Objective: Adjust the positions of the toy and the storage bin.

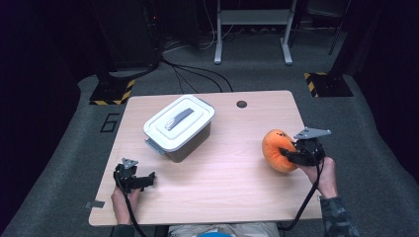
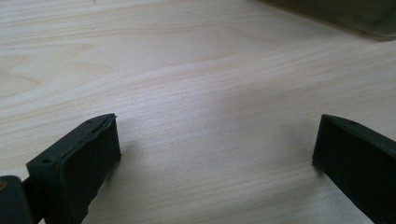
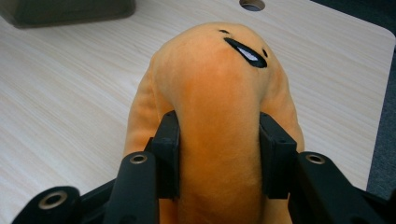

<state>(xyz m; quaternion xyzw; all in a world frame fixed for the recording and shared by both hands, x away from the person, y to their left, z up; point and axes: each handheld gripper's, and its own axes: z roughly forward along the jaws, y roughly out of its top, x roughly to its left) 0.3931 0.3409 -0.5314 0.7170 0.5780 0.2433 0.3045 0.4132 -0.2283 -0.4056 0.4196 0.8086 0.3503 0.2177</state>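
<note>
Because our right gripper [image 1: 291, 154] squeezes the orange plush toy [image 1: 276, 148] by its soft middle, we can carry it clear of the table [image 1: 232, 163] near the right edge. Our left gripper [image 1: 141, 181] waits wide and empty, probably to free the lid of the box [image 1: 180, 127] farther back.

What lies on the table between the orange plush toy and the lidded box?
Nothing: in the high view, bare wooden table stretches between the orange plush toy, squeezed by the right gripper, and the lidded box.
</note>
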